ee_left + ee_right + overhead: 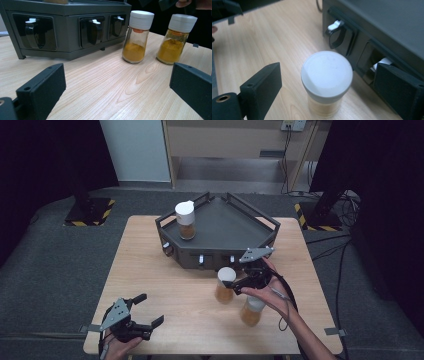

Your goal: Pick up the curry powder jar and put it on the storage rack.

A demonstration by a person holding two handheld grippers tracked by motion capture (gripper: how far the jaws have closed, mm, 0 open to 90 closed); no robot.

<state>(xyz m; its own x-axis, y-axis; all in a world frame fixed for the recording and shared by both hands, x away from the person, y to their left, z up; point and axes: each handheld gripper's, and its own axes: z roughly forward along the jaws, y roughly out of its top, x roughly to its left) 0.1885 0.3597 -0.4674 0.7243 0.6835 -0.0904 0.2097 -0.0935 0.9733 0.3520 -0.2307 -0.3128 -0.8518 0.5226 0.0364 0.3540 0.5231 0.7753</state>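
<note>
Two white-capped glass jars of orange-yellow powder stand on the wooden table in front of a dark grey tray (215,254). My right gripper (236,285) hovers open just over the nearer-to-tray jar (225,285); in the right gripper view that jar's white cap (327,73) sits between the spread jaws, untouched. The second jar (251,310) stands under the person's right wrist. A third jar (185,220) stands on the tray's left side. My left gripper (149,310) rests open at the table's front left, facing both jars (137,37) (176,40) from a distance.
The tray's front wall (62,30) carries several recessed black handles with white tabs (334,26). Bare wood (150,265) lies between the left gripper and the jars. Black stands with yellow-striped bases (90,212) sit on the floor beyond the table.
</note>
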